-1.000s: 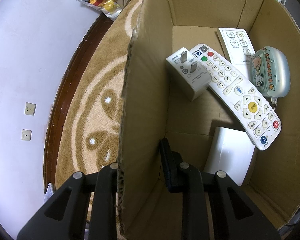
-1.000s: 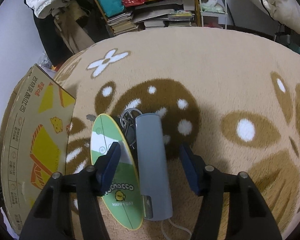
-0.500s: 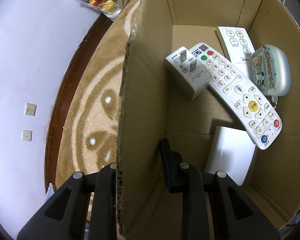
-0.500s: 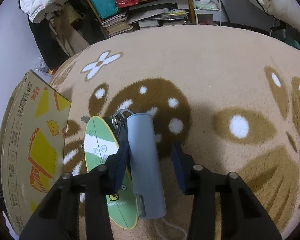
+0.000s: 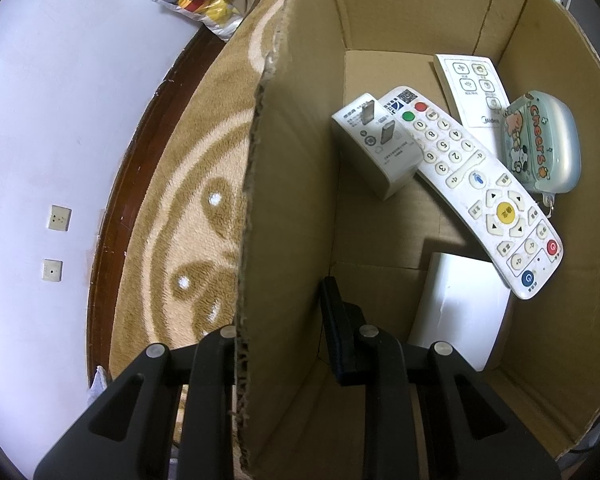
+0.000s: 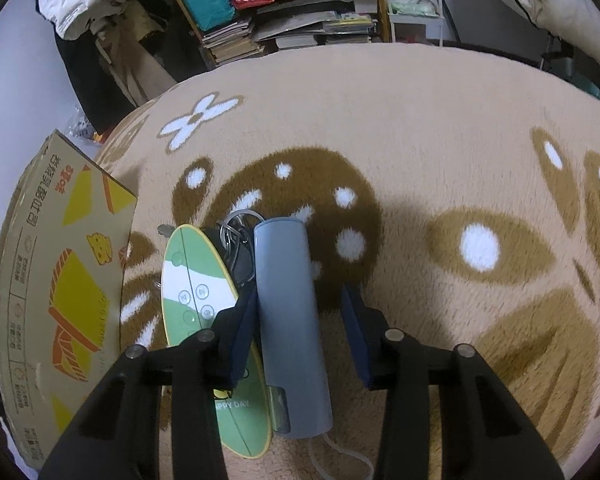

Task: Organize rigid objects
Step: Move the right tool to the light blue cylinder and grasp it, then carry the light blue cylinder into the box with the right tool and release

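On the rug, right gripper [image 6: 300,320] has narrowed around grey case [image 6: 290,320].

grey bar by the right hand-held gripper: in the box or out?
Out. The grey bar lies on the rug between the right hand-held gripper fingers, beside the cardboard box.

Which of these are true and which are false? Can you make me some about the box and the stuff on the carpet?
1. The left tool pinches the wall of the cardboard box. True.
2. The white remote lies on the carpet. False: it lies inside the box.
3. The grey tube lies in the gap of the right tool. True.
4. The green oval remote is inside the box. False: it lies on the carpet, beside the grey tube.
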`<state>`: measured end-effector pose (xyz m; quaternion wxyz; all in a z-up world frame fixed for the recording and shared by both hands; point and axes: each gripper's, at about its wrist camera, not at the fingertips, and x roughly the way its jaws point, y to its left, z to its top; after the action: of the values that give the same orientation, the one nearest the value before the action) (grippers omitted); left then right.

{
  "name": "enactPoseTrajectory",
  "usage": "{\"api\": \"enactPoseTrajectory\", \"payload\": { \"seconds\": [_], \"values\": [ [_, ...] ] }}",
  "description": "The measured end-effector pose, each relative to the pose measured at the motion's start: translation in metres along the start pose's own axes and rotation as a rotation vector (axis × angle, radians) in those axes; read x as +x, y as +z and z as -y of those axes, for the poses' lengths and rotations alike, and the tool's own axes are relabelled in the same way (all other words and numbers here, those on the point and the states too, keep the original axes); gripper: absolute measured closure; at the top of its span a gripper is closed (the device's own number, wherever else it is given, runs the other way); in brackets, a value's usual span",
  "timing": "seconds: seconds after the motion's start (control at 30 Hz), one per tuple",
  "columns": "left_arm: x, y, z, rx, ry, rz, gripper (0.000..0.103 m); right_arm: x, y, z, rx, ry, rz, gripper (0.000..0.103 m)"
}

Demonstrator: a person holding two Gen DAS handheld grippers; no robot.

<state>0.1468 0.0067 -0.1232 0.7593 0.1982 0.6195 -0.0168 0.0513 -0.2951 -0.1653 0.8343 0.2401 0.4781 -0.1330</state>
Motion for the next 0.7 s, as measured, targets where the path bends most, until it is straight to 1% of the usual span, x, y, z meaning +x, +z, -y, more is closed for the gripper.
{"api": "enactPoseTrajectory", "payload": {
  "seconds": [0.07,0.13,0.2,0.33,0.7],
  "values": [
    [0.000,0.000,0.000,-0.002,-0.002,0.000,0.080,0.000,0.000,0.001,-0.006,-0.001,-0.004,0.060],
    [0.000,0.000,0.000,-0.002,-0.002,-0.001,0.080,0.001,-0.001,0.000,-0.009,0.004,-0.009,0.067],
    [0.000,-0.001,0.001,-0.001,-0.001,0.000,0.080,0.003,-0.002,-0.001,-0.014,-0.006,-0.016,0.069],
    [0.000,0.000,0.000,-0.001,-0.001,-0.001,0.080,0.004,-0.005,-0.004,-0.039,-0.028,-0.016,0.072],
    [0.000,0.000,0.000,0.001,-0.001,-0.001,0.080,0.002,-0.003,-0.010,-0.066,-0.042,-0.004,0.073]
  ]
}}
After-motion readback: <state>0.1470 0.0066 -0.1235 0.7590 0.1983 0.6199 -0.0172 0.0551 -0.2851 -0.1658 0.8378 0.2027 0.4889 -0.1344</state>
